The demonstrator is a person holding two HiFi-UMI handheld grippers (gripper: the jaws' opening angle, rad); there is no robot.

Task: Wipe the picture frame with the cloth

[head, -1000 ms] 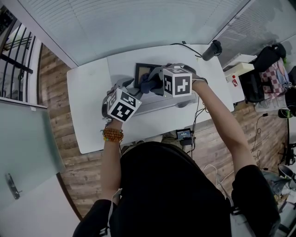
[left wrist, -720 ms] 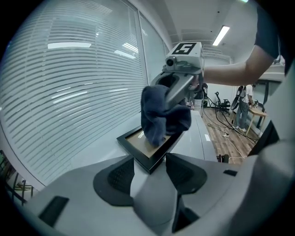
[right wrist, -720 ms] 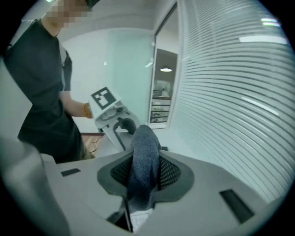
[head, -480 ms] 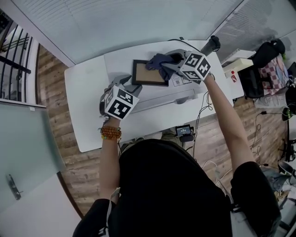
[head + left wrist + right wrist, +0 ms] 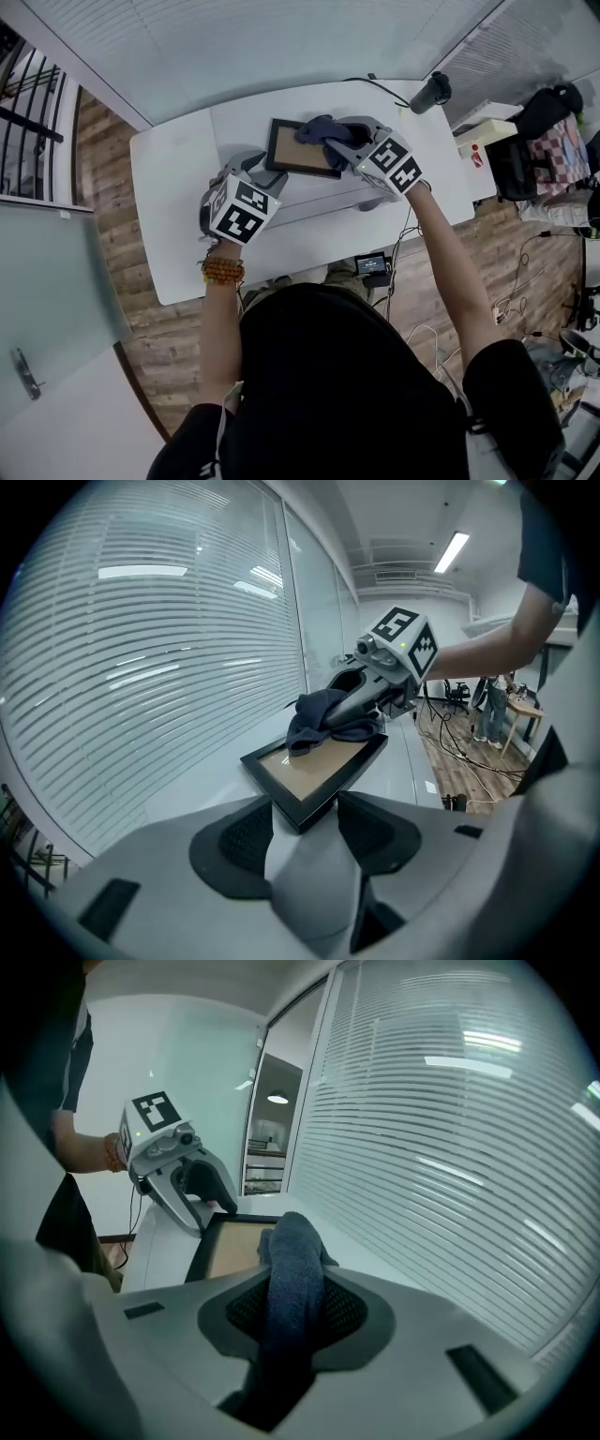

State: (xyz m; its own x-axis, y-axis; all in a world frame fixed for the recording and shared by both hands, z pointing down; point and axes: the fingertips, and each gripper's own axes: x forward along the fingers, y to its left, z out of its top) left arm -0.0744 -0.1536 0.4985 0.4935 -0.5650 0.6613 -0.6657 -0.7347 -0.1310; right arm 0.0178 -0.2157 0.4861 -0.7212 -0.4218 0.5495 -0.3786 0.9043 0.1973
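Note:
A black picture frame [image 5: 292,156] with a tan middle lies on the white table [image 5: 178,187]. My left gripper [image 5: 265,177] is shut on its near left corner, and that corner [image 5: 302,810] sits between the two pads. A dark blue cloth [image 5: 319,128] rests on the frame's far right end. My right gripper [image 5: 340,142] is shut on the cloth, which hangs bunched between the jaws [image 5: 292,1279]. In the left gripper view the cloth [image 5: 322,722] covers the frame's far end under the right gripper [image 5: 361,692]. The right gripper view shows the frame [image 5: 228,1251] ahead and the left gripper [image 5: 178,1181] at its far corner.
A black cylinder [image 5: 431,94] stands at the table's back right corner, with a cable [image 5: 375,86] running to it. A small device [image 5: 373,267] hangs below the table's near edge. A glass wall with blinds [image 5: 281,47] runs behind the table.
My right gripper carried the cloth from the frame's middle to its far right end and rolled over. The left gripper and the frame kept still.

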